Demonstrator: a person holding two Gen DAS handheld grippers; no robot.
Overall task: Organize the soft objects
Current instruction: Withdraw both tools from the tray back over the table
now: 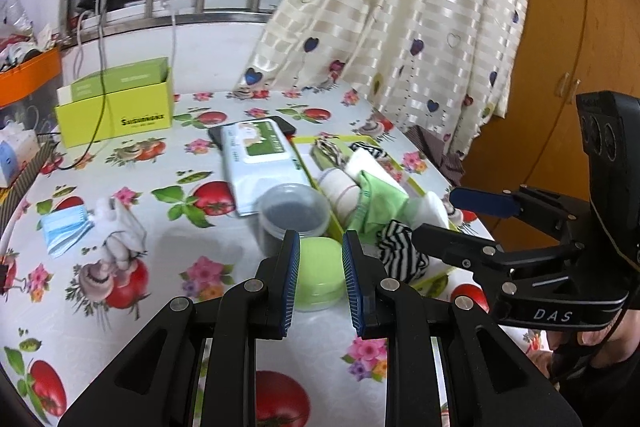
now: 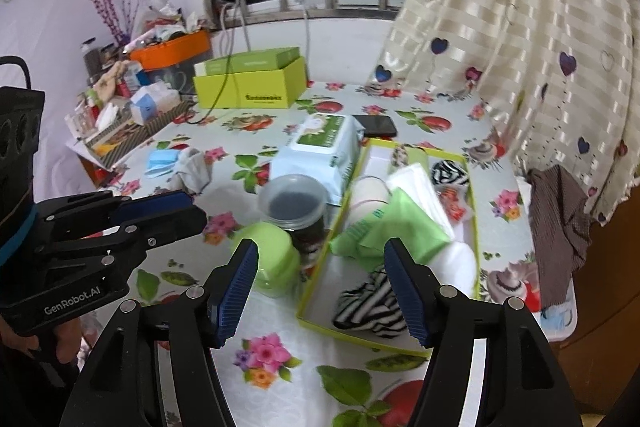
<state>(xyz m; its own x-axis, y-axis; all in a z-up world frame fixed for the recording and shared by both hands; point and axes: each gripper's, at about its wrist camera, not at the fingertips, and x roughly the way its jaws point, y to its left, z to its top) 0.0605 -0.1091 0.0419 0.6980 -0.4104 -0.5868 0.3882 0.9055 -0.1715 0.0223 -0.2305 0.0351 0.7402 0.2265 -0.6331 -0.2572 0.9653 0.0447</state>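
From the left wrist, the left gripper (image 1: 320, 247) stands with its jaws partly apart, framing a lime-green round case (image 1: 319, 275) on the fruit-print tablecloth (image 1: 168, 259); whether the pads touch the case I cannot tell, so it does not look held. Just beyond sits a clear lidded jar (image 1: 294, 213), with a wet-wipes pack (image 1: 260, 159) behind it. The soft things not yet gathered, a blue face mask (image 1: 64, 229) and a white sock (image 1: 122, 227), lie well apart to the left. A sound next step is probably to lift clear of the hard case and approach the sock from above, pinching a bunched fold rather than a flat edge.

From the right wrist, the right gripper (image 2: 326, 269) is wide open and empty, hovering over the near end of the yellow-green tray (image 2: 360, 337). Inside lie a black-and-white striped cloth (image 2: 370, 307), a green cloth (image 2: 390, 227) and white rolled pieces. The striped cloth nearly spills over the near rim, so tucking it inward first seems wise.
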